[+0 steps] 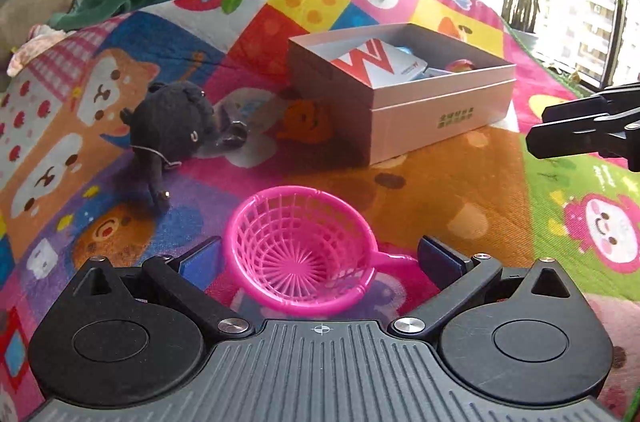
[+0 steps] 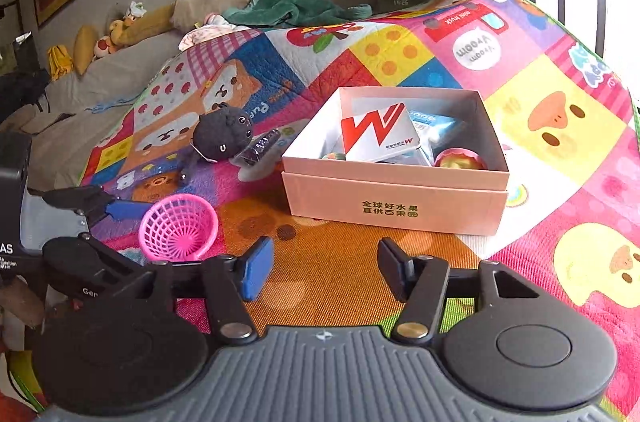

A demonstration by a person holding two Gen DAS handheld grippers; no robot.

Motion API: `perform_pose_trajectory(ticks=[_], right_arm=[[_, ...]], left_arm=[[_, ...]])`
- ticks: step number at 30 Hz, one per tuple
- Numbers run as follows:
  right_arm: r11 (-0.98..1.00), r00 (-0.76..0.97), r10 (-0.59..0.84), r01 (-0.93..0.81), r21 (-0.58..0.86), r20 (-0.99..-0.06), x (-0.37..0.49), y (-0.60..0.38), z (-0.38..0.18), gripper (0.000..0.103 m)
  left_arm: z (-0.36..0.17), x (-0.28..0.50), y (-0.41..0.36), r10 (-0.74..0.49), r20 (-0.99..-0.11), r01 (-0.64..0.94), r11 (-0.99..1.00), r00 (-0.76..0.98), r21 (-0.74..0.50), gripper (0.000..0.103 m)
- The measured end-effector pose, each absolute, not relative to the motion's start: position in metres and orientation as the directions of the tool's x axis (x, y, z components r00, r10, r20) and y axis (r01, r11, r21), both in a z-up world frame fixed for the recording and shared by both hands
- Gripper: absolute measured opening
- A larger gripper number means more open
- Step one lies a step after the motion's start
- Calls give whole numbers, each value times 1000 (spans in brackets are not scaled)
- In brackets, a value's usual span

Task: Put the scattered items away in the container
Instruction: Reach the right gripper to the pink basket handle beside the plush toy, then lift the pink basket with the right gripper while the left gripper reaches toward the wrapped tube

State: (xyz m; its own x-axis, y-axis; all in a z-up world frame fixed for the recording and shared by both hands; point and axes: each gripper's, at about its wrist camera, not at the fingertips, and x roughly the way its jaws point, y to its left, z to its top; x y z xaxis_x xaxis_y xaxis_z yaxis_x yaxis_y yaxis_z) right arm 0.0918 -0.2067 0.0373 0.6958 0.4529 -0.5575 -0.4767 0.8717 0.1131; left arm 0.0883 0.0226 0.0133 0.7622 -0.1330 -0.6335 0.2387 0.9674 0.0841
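Note:
A pink plastic basket [image 1: 304,250] lies tilted on the colourful play mat [image 1: 460,190], between the wide-apart fingers of my left gripper [image 1: 320,258]; the blue pads do not press on it. A black plush toy [image 1: 172,126] and a dark wrapped packet [image 1: 232,134] lie further back on the left. The pale cardboard box [image 2: 396,198] stands open with a white card with a red W, a blue packet and a small red-and-yellow toy inside. My right gripper [image 2: 326,270] hovers open and empty over the orange patch in front of the box.
A green towel [image 2: 288,2] and pillows lie behind the mat. Soft toys rest on a grey couch [image 2: 100,78] at the left under framed pictures. A bright window [image 1: 580,2] with plants is at the right. Open mat stretches to the right of the box.

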Motion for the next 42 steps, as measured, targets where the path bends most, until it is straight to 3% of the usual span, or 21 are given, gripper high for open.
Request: perform_pose_trajectory(ticks=[6,12,14,16,25,29,32,42], right_arm=[[874,719,441,-480,75,-536,90,-198,27,74],[851,684,469,-520,78,-559,88,-183,10,74],[810,648,514,-582,69,-562,88,-168,11,76],[740,594,566,-672,34,-571,87,-143,13,91],[589,454,620,-808,-2,-640,133,-21,4,100],[596,429,602,-803,20,-674,151,0,-5,101],[604,393,620,-791,94,-679,157,-8,-6,81],[795,586,539,-592,135,-605,111,-141,18,82]], left_arm=[[23,105,47,35,-606,144,959,795,244,103],[40,113,94,-93,-624,111,994,776,-11,103],[45,110,107,-48,-608,55,998,792,-6,103],[49,109,123,1,-599,-11,1000,801,-12,103],[55,107,177,57,-538,-156,978,841,-140,103],[53,104,191,35,-535,-160,969,844,-188,103],[48,105,189,18,-547,-140,973,837,-183,103],[32,127,111,-91,-560,64,996,824,-68,103]])
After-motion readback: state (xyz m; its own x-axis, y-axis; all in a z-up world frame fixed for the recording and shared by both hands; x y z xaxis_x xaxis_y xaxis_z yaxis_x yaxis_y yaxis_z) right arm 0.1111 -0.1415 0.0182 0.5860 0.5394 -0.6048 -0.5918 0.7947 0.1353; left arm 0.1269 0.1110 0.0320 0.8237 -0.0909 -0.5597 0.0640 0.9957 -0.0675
